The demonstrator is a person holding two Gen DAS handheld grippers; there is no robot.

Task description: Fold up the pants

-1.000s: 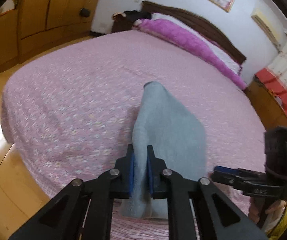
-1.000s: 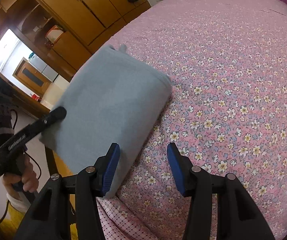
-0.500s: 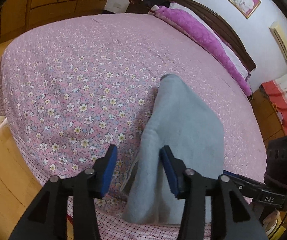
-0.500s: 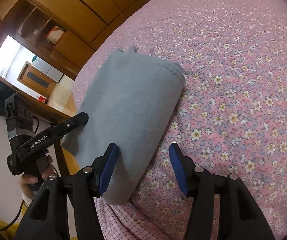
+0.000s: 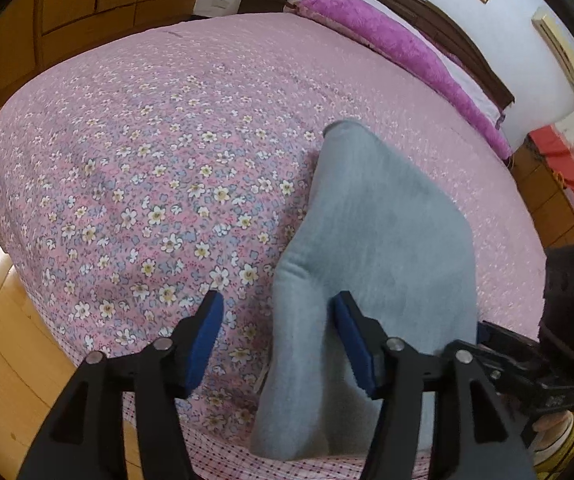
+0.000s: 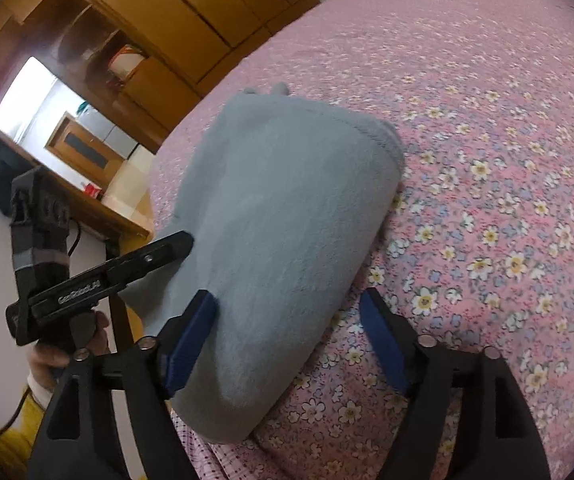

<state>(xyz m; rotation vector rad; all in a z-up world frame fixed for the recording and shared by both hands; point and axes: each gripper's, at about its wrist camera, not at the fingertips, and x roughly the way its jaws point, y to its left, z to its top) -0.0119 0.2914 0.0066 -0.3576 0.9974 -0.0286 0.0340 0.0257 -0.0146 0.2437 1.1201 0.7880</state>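
I hold a gripper in each hand over the bed [image 5: 159, 152]. The pants [image 5: 371, 248] lie folded in a soft grey pile on the pink flower cover, near the bed's edge close to me.

My left gripper [image 5: 279, 340] points down at the near end of the pants. Its jaws are opening. The left edge of the pants sits between them. The right blue pad is just beside the cloth and the left pad is well apart from it, over the cover. It does not hold the pants.

My right gripper [image 6: 291, 332] points down at the other side of the pile [image 6: 287, 232]. Its jaws are opening too. The right edge of the pants lies between them. The left blue pad is just beside the cloth and the right pad hangs over the cover, apart from the pants. Nothing is pinched.

From the right camera I see my left hand [image 6: 67, 344] on its black handle, beside the bed. A wood closet [image 6: 159, 20] stands behind it.
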